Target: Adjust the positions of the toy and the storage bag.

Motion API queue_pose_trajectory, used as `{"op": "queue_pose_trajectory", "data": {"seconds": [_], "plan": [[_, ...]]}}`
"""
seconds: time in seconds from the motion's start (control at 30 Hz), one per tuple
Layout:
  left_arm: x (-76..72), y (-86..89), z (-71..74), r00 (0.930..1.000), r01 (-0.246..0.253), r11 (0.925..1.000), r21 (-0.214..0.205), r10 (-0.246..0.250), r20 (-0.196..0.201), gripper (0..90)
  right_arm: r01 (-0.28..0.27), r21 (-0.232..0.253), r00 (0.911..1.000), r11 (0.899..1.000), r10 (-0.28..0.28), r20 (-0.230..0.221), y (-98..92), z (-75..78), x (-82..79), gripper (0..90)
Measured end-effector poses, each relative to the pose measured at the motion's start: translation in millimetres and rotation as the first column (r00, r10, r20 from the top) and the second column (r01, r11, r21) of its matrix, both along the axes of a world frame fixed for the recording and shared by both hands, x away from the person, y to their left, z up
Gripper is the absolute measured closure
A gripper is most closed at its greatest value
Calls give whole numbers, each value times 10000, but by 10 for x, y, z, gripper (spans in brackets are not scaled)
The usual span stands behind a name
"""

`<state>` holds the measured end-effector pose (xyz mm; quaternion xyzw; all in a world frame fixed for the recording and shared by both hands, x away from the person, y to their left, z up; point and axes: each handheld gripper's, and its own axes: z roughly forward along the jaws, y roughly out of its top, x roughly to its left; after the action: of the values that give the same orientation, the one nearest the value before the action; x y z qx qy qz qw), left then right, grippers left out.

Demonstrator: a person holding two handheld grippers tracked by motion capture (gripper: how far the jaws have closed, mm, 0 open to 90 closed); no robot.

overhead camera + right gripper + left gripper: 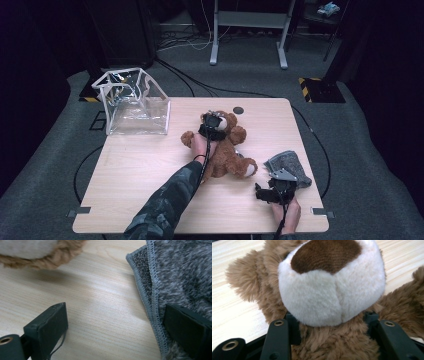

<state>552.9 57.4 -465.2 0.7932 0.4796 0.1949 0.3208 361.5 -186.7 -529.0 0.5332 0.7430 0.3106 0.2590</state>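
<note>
From above, the bear lay face-up mid-table, the left gripper over its neck, the right gripper resting by the cloth. In the left gripper view, the jaws squeezed the bear's neck under the muzzle, likely for lifting. In the right gripper view, the jaws stood wide, one over the cloth, holding nothing.

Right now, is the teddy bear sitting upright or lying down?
Lying down: the teddy bear is flat on its back on the table, muzzle up, limbs spread.
</note>
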Motion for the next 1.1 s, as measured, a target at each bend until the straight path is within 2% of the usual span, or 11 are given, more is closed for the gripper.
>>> {"op": "queue_pose_trajectory", "data": {"seconds": [0.13, 0.27, 0.3, 0.37, 0.43, 0.63, 0.7, 0.8, 0.93, 1.0, 1.1], "plan": [[-30, 103, 70, 9998, 121, 9980, -615, -109, 192, 512, 75, 79, 10000, 9999, -75, -4, 7, 1, 0, 53], [-87, 195, 167, 9961, 319, 9938, -1069, -229, 847, 511, 77, 69, 10000, 9999, -76, -12, 4, 0, 2, 52], [-112, 211, 203, 9923, 441, 9922, -1170, -300, 1198, 511, 72, 101, 10000, 9999, -72, -25, 4, 1, 3, 52], [-157, 228, 271, 9866, 509, 9909, -1248, -305, 1602, 511, 85, 95, 10000, 9999, -85, -15, 2, -2, 8, 52], [-219, 252, 350, 9755, 757, 9891, -1267, -472, 2146, 511, 86, 79, 10000, 9999, -86, -28, 3, -1, 5, 52], [-362, 385, 522, 9476, 1283, 9828, -1330, -819, 3087, 511, 121, 126, 9999, 9998, -121, 3, 7, -2, 7, 52], [-394, 430, 563, 9396, 1412, 9787, -1493, -850, 3316, 510, 77, 62, 10000, 10000, -77, -6, 2, -1, 6, 52], [-429, 492, 616, 9330, 1536, 9721, -1773, -837, 3499, 510, 48, 50, 10000, 10000, -48, 9, 0, -1, 8, 52], [-483, 575, 707, 9233, 1702, 9671, -1891, -895, 3735, 510, 77, 77, 10000, 9999, -77, 12, 2, -2, 9, 52], [-513, 624, 757, 9193, 1750, 9652, -1942, -896, 3832, 510, 59, 49, 10000, 10000, -59, 10, 0, -1, 9, 52], [-553, 705, 821, 9178, 1795, 9649, -1918, -940, 3857, 510, 45, 58, 10000, 10000, -45, -8, -1, -1, 9, 52]]}}
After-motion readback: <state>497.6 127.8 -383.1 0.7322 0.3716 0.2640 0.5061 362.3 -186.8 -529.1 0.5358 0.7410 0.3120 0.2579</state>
